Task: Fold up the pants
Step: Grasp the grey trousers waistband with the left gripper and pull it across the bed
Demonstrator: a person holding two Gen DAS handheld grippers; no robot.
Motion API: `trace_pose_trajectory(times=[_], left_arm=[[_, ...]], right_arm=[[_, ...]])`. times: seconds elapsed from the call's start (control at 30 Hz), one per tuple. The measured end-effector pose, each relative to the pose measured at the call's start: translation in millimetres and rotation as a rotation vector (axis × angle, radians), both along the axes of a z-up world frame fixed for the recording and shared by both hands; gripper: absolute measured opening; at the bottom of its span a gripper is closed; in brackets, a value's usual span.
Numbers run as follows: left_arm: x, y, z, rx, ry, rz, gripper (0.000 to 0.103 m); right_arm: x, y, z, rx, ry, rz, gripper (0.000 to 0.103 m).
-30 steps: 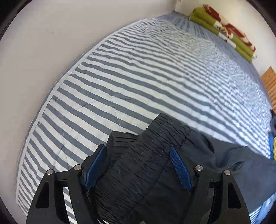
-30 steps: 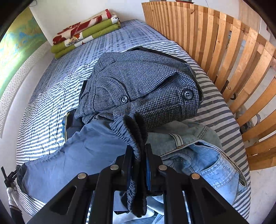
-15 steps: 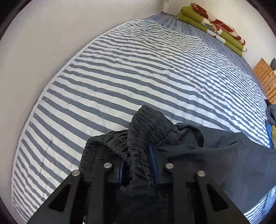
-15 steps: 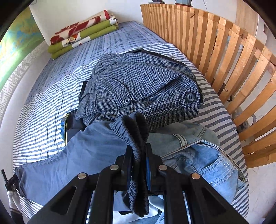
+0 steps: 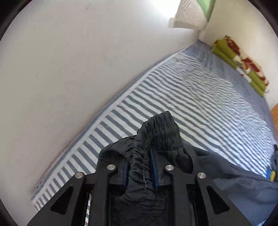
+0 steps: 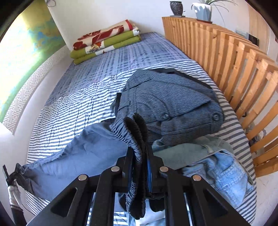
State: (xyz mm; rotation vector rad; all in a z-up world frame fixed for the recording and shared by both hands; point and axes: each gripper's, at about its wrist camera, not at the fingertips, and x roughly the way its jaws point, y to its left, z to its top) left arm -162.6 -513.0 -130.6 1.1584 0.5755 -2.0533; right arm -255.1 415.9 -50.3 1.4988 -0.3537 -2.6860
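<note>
Lifted higher off the striped bed [image 5: 199,97], the dark pants [image 5: 156,132] are pinched at the waistband by both grippers. Left hand-held gripper [image 5: 140,171], jaws just eased slightly wider, is clamped on bunched waistband; right hand-held gripper [image 6: 141,166] is clamped almost shut on it, at lower centre.

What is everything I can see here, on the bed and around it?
Dark pants: one, navy-black with elastic waistband, lifted over the near end of the bed, held by both tools.
Checked jacket: one, grey-blue, on the bed beside the slatted rail.
Jeans: one pair, light blue denim, under the jacket's near edge.
Folded blankets: one stack, green and red-floral, at the bed's far end.
Striped bedcover: one, blue-white, covering the bed.
Wooden slatted rail: one, along the bed's side.
Plant pots: two, on top of the rail.
Left tool: black, blue pads, gripping the waistband.
Right tool: black, gripping the waistband.
</note>
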Motion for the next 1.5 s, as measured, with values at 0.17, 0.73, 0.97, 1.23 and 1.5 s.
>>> trace_pose_trajectory(times=[0.17,0.73,0.97,1.23,1.5], left_arm=[[-9.5,15.9,6.8,-0.161,-0.111,-0.008,0.041],[-12.9,415.7,-23.6,0.074,-0.071,-0.993,0.044],[-42.0,491.4,-85.3,0.000,-0.207,-1.124,0.055],[-109.1,466.5,-84.4,0.026,-0.167,-1.027,0.004],[-161.8,411.2,-77.6,0.032,-0.177,-0.950,0.007]], right_arm=[[-35.7,-37.8,-28.8,0.082,-0.052,0.026,0.012],[-75.3,-30.4,-67.6,0.029,-0.125,0.015,0.011],[-78.1,-31.3,-71.5,0.017,-0.121,0.048,0.012],[-80.1,-35.7,-65.5,-0.001,-0.107,0.071,0.012],[-86.3,-37.5,-72.0,-0.012,-0.113,0.065,0.012]])
